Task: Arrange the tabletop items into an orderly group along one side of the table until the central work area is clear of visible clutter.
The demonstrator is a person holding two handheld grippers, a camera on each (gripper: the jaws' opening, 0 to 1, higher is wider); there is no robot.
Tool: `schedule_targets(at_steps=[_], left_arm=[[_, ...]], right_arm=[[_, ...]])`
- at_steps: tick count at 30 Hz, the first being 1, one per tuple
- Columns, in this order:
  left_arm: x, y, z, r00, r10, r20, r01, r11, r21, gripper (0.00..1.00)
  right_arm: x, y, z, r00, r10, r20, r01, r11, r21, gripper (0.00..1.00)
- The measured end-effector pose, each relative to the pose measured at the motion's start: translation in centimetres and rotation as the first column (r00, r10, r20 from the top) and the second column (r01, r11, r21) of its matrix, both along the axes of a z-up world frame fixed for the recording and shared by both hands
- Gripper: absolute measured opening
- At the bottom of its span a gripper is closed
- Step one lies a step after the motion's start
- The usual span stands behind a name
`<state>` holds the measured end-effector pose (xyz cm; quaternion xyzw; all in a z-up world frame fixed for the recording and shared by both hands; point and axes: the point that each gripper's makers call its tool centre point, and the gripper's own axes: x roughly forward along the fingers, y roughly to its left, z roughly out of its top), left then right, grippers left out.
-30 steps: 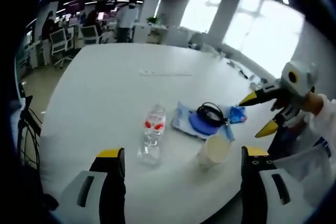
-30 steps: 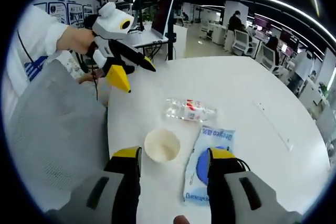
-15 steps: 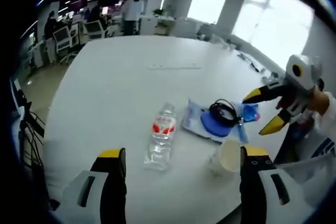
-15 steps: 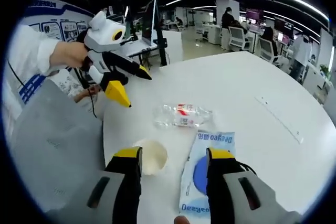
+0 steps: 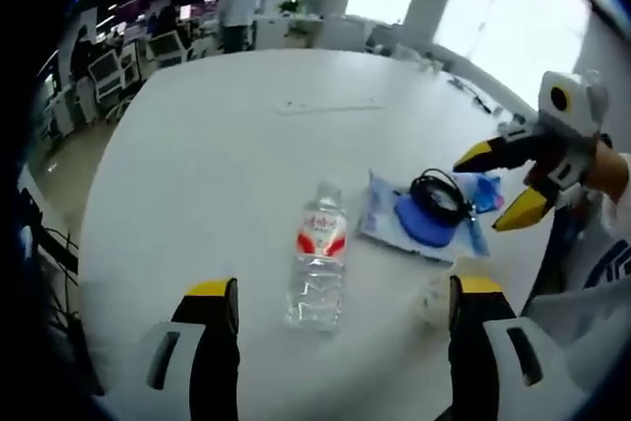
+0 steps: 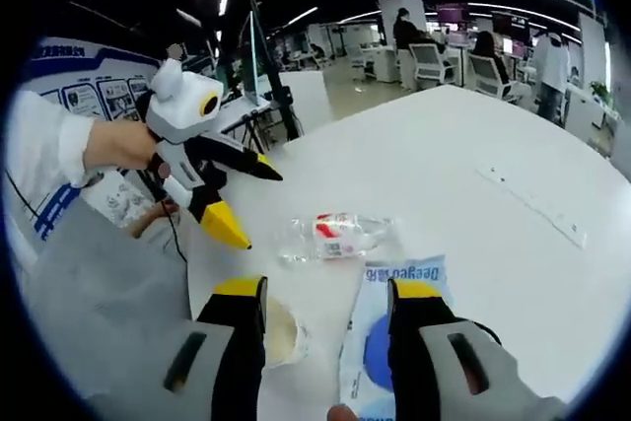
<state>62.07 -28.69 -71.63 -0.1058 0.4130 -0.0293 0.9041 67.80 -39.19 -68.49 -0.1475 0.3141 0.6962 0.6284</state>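
My left gripper (image 5: 335,293) hangs over the near edge of the white tabletop (image 5: 217,155) with its jaws spread wide and nothing between them. Straight ahead of it, between the jaw tips, a clear water bottle (image 5: 318,268) with a red label lies on its side, cap pointing away from me. Just ahead of my right jaw tip I make out the pale paper cup (image 5: 431,301), blurred, so I cannot tell whether the jaw touches it. Farther ahead and to the right of the bottle lies the flat plastic packet (image 5: 419,225) with a blue disc on it and a black coiled cable (image 5: 441,194) on top. My right gripper (image 5: 508,184) comes in from the right just beyond that packet, its yellow-tipped jaws apart.

From the right gripper view, my right gripper (image 6: 320,298) also stands open and holds nothing. The paper cup (image 6: 281,334) sits just inside its left jaw, close to the tabletop (image 6: 473,165) edge, and the packet (image 6: 380,313) with blue lettering lies under and beside its right jaw. The bottle (image 6: 340,236) lies crosswise ahead of both jaws. The left gripper (image 6: 242,204) shows up on the left, held by a hand (image 6: 123,145) in a white sleeve, jaws parted, above the tabletop and apart from the bottle.
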Motion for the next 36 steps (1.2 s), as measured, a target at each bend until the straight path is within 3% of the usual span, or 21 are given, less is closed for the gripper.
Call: schedule_targets(at_steps=[6,11,25,36], left_arm=[[0.4,-0.1,-0.9,1.000,-0.010,-0.020,0.010,1.000,-0.010,0.85],[0.9,0.2,-1.6,0.999,-0.019,-0.032,0.018,1.000,-0.010,0.84],[2.5,0.4,-4.1,0.996,-0.046,-0.075,0.045,0.999,-0.013,0.83],[3.3,0.7,-5.4,0.995,-0.040,-0.094,0.039,0.999,-0.014,0.82]], right_arm=[[0.6,0.9,-1.3,1.000,-0.006,-0.008,0.006,0.999,-0.034,0.47],[1.2,2.0,-1.8,0.996,-0.052,-0.074,0.051,0.999,-0.016,0.46],[2.3,2.6,-3.7,0.978,-0.147,-0.148,0.145,0.989,-0.026,0.46],[2.6,3.4,-3.9,0.964,-0.186,-0.188,0.186,0.982,-0.022,0.46]])
